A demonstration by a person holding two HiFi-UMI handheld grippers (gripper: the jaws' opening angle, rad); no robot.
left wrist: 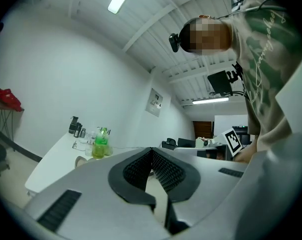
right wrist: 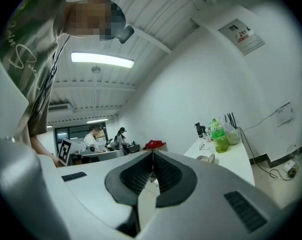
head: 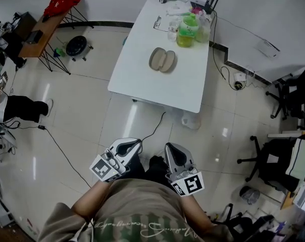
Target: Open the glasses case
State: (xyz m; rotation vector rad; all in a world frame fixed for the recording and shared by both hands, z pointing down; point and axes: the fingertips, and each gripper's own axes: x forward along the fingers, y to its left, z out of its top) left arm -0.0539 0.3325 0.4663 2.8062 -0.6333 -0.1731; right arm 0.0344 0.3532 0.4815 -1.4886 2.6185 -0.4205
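You hold both grippers close against your body, above the glossy pale tiled floor point(head: 82, 115) and well apart from the white rectangular surface point(head: 157, 87).

The left gripper point(head: 135, 144) points towards that surface. In the left gripper view its ribbed black pads point(left wrist: 141, 168) meet at the tips, so this gripper point(left wrist: 152, 149) is closed with nothing between the jaws. The right gripper point(head: 173, 148) sits just beside it. Its jaws point(right wrist: 152, 153) are likewise pressed together and empty. The marker cubes of both grippers lie nearest your chest.

The beige oval glasses case point(head: 162, 60) lies near the middle of the surface and shows as two rounded lobes side by side. Neither gripper is near it. It is small in the left gripper view point(left wrist: 79, 161) and in the right gripper view point(right wrist: 206, 158), at the near part of the surface.

Beyond the case, towards the far end, stands a green plastic bottle with yellowish liquid point(head: 187, 32). It also shows in both gripper views point(left wrist: 99, 146) point(right wrist: 220, 138). Beside the bottle lies a pair of clear spectacles point(head: 160, 23). A black router with upright antennas point(head: 208, 1) stands at the far corner.

At the left a red cloth point(head: 62, 4) lies on a wooden side table point(head: 40, 35).
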